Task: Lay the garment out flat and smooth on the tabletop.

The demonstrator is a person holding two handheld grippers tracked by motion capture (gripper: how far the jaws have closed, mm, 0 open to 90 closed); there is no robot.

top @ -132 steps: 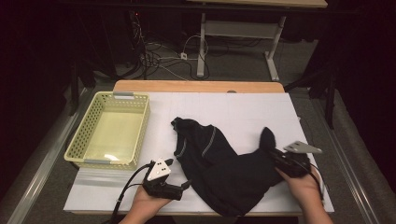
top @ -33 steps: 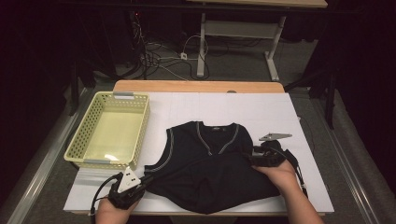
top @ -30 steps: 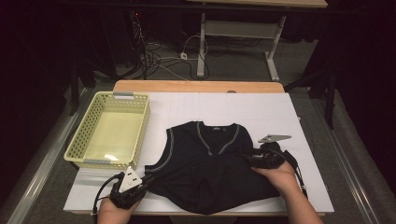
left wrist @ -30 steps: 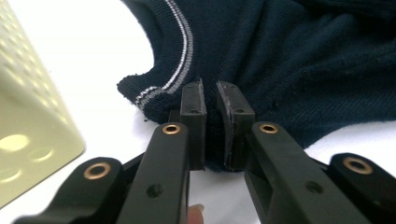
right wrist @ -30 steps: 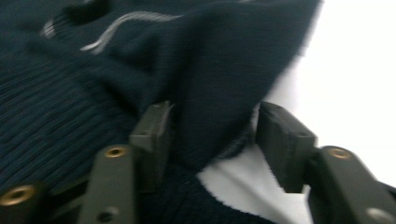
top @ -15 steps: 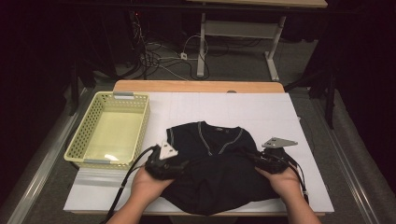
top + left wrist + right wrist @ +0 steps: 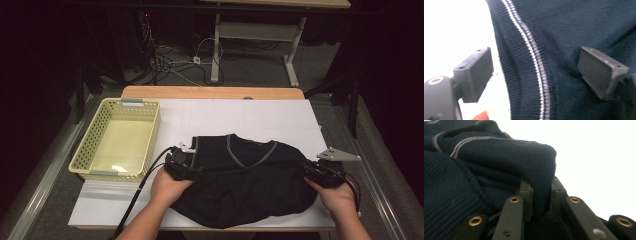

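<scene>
A dark navy knit vest (image 7: 250,190) with thin pale trim lies on the white table cover (image 7: 240,117), neck toward the far side, its lower part bunched. My left gripper (image 7: 196,172) sits at the vest's left armhole. In the left gripper view its jaws (image 7: 536,72) have just been opening and stand wide apart. The ribbed trimmed edge (image 7: 534,55) lies between them, untouched by the pads. My right gripper (image 7: 307,172) holds the vest's right side. In the right gripper view its jaws (image 7: 541,195) have just closed on a fold of the knit (image 7: 486,157).
A pale yellow mesh basket (image 7: 85,150) stands empty at the table's left. A wooden strip (image 7: 210,92) runs along the far edge. Cables lie on the floor beyond, and a black cable trails from each gripper toward the person.
My left hand has left the vest's lower left corner and moved up and right to the armhole, jaws now apart. The right gripper has closed on the right side. The vest's lower part has bunched.
</scene>
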